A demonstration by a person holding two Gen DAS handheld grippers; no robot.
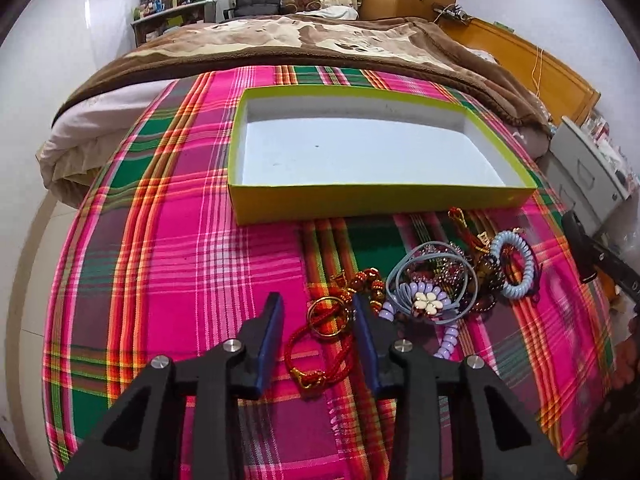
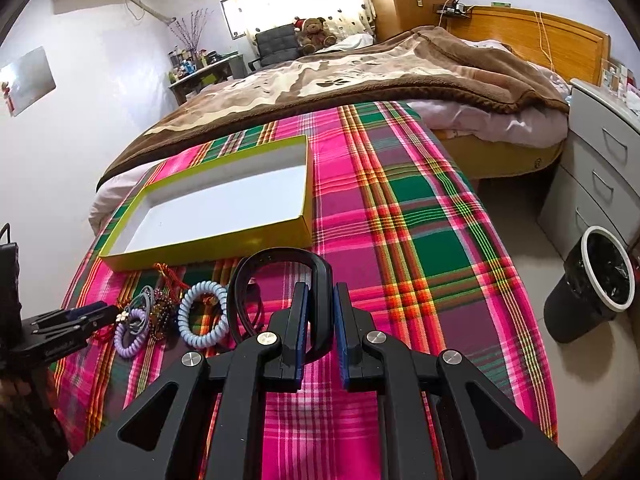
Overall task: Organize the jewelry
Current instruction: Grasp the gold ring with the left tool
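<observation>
A shallow yellow-green box (image 1: 376,200) with a white inside lies on the plaid cloth; it also shows in the right wrist view (image 2: 208,250). A pile of jewelry (image 1: 436,280) lies in front of it: a light blue coil band (image 1: 514,264), a flower hair tie (image 1: 426,304), a red cord bracelet with a gold ring (image 1: 324,316). My left gripper (image 1: 318,308) is open, low over the red cord bracelet. My right gripper (image 2: 320,292) is shut on a black headband (image 2: 280,264), held above the cloth to the right of the pile (image 2: 160,316).
The plaid cloth (image 1: 160,260) covers a round table beside a bed with a brown blanket (image 2: 340,76). A black bin (image 2: 588,284) and a white drawer unit (image 2: 600,152) stand on the right. My left gripper also shows in the right wrist view (image 2: 96,312).
</observation>
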